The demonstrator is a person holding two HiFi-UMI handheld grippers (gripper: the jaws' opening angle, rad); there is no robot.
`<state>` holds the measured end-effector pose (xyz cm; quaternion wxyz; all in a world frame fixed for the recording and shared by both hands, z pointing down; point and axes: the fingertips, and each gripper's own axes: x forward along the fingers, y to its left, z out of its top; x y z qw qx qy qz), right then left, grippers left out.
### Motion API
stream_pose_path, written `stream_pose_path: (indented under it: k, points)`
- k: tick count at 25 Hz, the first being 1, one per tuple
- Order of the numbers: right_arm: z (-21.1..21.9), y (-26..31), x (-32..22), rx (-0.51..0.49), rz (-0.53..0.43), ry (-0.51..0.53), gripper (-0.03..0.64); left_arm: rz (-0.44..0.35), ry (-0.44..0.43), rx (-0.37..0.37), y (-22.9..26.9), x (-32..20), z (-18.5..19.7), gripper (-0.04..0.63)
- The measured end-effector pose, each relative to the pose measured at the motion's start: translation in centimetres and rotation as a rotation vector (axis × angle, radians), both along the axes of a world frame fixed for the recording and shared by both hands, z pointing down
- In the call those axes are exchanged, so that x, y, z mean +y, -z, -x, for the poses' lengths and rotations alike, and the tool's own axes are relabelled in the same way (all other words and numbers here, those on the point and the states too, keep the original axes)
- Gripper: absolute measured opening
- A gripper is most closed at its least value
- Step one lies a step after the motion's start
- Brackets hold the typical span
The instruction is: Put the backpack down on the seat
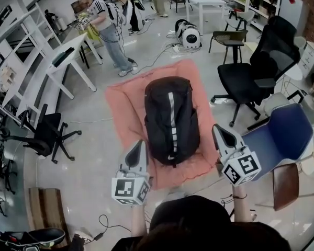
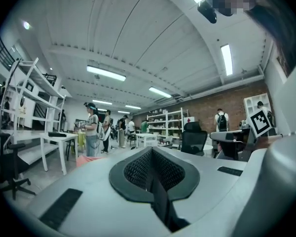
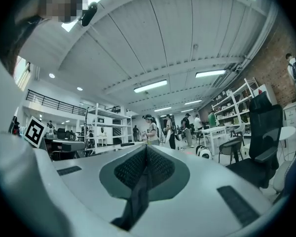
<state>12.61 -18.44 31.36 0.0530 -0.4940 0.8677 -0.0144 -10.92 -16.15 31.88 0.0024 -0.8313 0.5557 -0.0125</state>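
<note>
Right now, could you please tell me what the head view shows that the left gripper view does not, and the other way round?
Only the head view shows the black backpack lying flat on the pink mat, and the blue chair off to the right of the mat. Only the left gripper view shows the ceiling with its strip lights. Both show the left gripper, jaws shut with nothing between them, and the person in a striped shirt standing by a white table.

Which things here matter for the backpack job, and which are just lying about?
For the job:
black backpack, lying on the pink mat
blue chair, probably the seat
left gripper and right gripper, both shut and empty

Lying about:
black office chair
white table
standing person
</note>
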Motion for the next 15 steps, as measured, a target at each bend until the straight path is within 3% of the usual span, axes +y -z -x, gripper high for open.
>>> stream_pose_path:
  k: [15]
  points:
    - [-1.8, -1.0, 2.1, -0.012, -0.007, -0.036, 0.012, -0.02, 0.065, -0.021, -0.4, 2.1, 0.6, 0.014]
